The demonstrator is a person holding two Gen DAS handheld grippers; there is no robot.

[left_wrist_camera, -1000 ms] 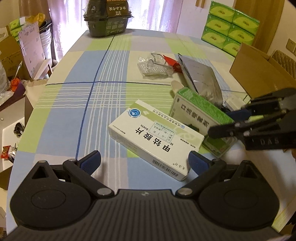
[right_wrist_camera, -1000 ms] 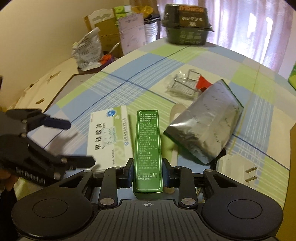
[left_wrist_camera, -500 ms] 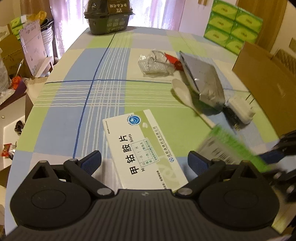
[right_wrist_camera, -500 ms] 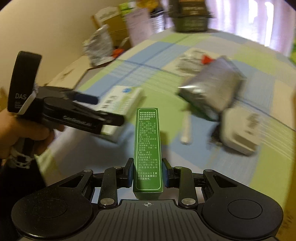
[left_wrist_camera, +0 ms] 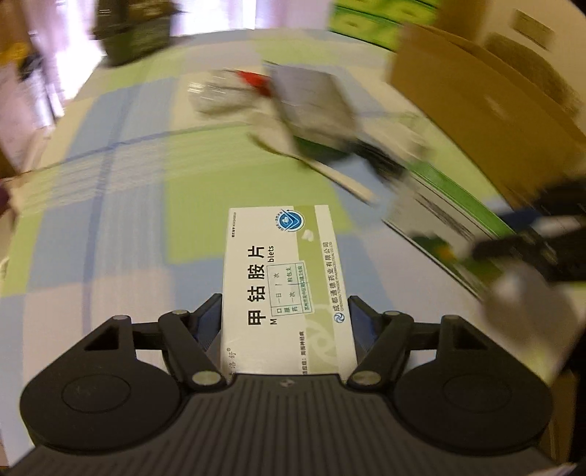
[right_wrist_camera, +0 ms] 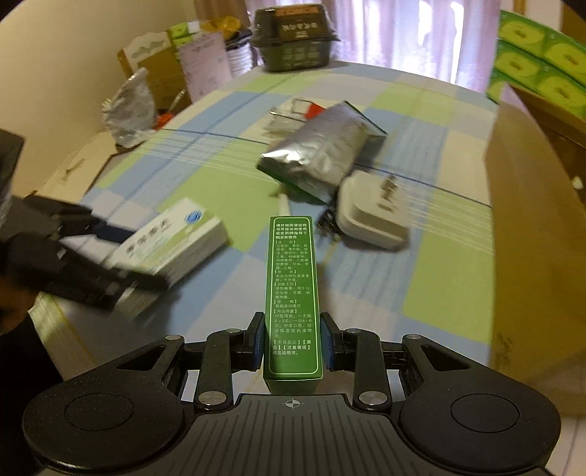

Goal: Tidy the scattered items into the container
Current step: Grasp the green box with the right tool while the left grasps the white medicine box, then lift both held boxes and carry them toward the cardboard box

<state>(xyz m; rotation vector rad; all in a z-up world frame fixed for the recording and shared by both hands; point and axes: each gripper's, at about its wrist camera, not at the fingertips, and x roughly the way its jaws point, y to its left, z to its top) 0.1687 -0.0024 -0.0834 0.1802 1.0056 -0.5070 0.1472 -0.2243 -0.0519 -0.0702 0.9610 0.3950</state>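
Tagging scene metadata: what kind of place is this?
Most likely a lived-in home, at a dining table: a checked tablecloth covers it, curtains hang behind, and stacked green tissue packs and a cardboard box crowd the right side. Medicine boxes and a white plug adapter lie scattered.

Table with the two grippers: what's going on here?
A person is tidying. The left gripper is shut on a white medicine box, the right gripper on a slim green box. Both boxes look lifted off the checked tablecloth. A foil pouch, a white plug and a spoon lie there. The cardboard box is at the right.
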